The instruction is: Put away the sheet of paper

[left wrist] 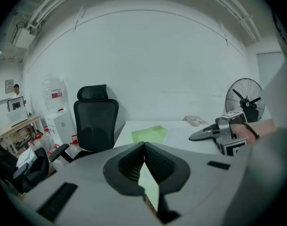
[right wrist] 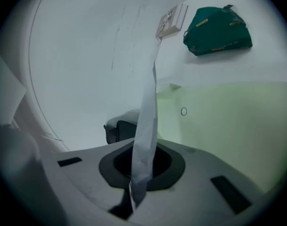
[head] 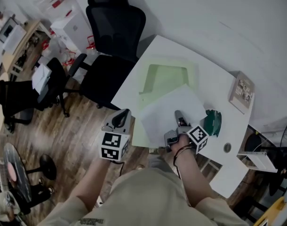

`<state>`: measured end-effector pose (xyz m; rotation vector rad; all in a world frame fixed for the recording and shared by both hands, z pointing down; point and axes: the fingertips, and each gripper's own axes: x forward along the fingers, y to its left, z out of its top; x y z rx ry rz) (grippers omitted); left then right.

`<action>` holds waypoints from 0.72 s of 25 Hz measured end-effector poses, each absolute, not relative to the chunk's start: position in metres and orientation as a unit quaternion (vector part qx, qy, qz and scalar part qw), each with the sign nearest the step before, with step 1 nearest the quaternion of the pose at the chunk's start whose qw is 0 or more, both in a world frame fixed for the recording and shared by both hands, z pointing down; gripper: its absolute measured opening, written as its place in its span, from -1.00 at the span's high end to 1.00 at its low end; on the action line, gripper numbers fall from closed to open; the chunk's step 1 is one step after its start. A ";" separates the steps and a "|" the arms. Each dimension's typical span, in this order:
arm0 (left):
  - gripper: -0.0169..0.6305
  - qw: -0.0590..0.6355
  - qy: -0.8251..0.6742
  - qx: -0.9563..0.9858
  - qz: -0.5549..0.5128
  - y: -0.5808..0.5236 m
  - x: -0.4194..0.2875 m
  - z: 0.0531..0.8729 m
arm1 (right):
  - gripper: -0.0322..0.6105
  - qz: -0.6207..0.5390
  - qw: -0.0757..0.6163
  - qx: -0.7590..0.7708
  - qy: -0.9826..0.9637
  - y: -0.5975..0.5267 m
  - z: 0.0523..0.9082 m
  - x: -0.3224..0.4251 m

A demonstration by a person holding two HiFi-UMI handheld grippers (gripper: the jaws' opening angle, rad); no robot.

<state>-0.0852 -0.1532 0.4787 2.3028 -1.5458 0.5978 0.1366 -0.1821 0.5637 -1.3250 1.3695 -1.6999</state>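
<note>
The white sheet of paper (head: 174, 108) lies tilted over the pale green folder (head: 166, 81) on the white table (head: 214, 74). My right gripper (head: 178, 114) is shut on the sheet's near edge. In the right gripper view the sheet (right wrist: 147, 112) runs edge-on up out of the shut jaws of the right gripper (right wrist: 141, 166), with the green folder (right wrist: 228, 121) to its right. My left gripper (head: 125, 112) hovers by the table's left edge, shut and empty. In the left gripper view the left gripper (left wrist: 144, 146) faces the folder (left wrist: 149, 134), with the right gripper (left wrist: 196, 136) further right.
A dark green pouch (head: 212, 122) lies just right of my right gripper. A small book (head: 241, 92) sits at the table's far right edge, and a round cable hole (head: 227, 148) is nearer. A black office chair (head: 111, 41) stands at the table's left side. A fan (left wrist: 246, 98) stands behind the table.
</note>
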 end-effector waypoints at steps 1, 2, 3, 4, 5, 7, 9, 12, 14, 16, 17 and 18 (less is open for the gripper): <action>0.89 0.155 -0.539 0.800 0.211 -0.157 -0.085 0.483 | 0.83 -0.642 0.287 -0.496 0.509 -0.185 0.570 0.135; 0.89 0.159 -0.540 0.798 0.215 -0.161 -0.085 0.488 | 0.83 -0.648 0.285 -0.495 0.504 -0.188 0.576 0.133; 0.89 0.162 -0.541 0.796 0.219 -0.165 -0.086 0.493 | 0.83 -0.653 0.283 -0.494 0.500 -0.191 0.582 0.131; 0.89 0.164 -0.544 0.793 0.222 -0.169 -0.086 0.498 | 0.83 -0.657 0.282 -0.494 0.495 -0.194 0.587 0.130; 0.89 0.167 -0.547 0.789 0.224 -0.173 -0.087 0.502 | 0.83 -0.661 0.281 -0.493 0.491 -0.196 0.592 0.129; 0.89 0.178 -0.558 0.778 0.226 -0.180 -0.089 0.511 | 0.83 -0.667 0.280 -0.491 0.484 -0.200 0.602 0.127; 0.89 0.188 -0.565 0.771 0.227 -0.184 -0.091 0.520 | 0.83 -0.673 0.278 -0.492 0.477 -0.202 0.612 0.126; 0.89 0.191 -0.567 0.765 0.239 -0.188 -0.090 0.530 | 0.83 -0.684 0.280 -0.491 0.461 -0.203 0.625 0.126; 0.89 0.192 -0.567 0.762 0.245 -0.191 -0.089 0.536 | 0.83 -0.689 0.283 -0.491 0.452 -0.205 0.633 0.126; 0.89 0.196 -0.567 0.760 0.249 -0.191 -0.088 0.543 | 0.83 -0.690 0.289 -0.495 0.442 -0.206 0.640 0.129; 0.89 0.199 -0.567 0.759 0.251 -0.191 -0.087 0.546 | 0.83 -0.689 0.293 -0.498 0.437 -0.206 0.642 0.131; 0.89 0.201 -0.566 0.759 0.252 -0.191 -0.086 0.548 | 0.83 -0.687 0.299 -0.502 0.433 -0.206 0.644 0.134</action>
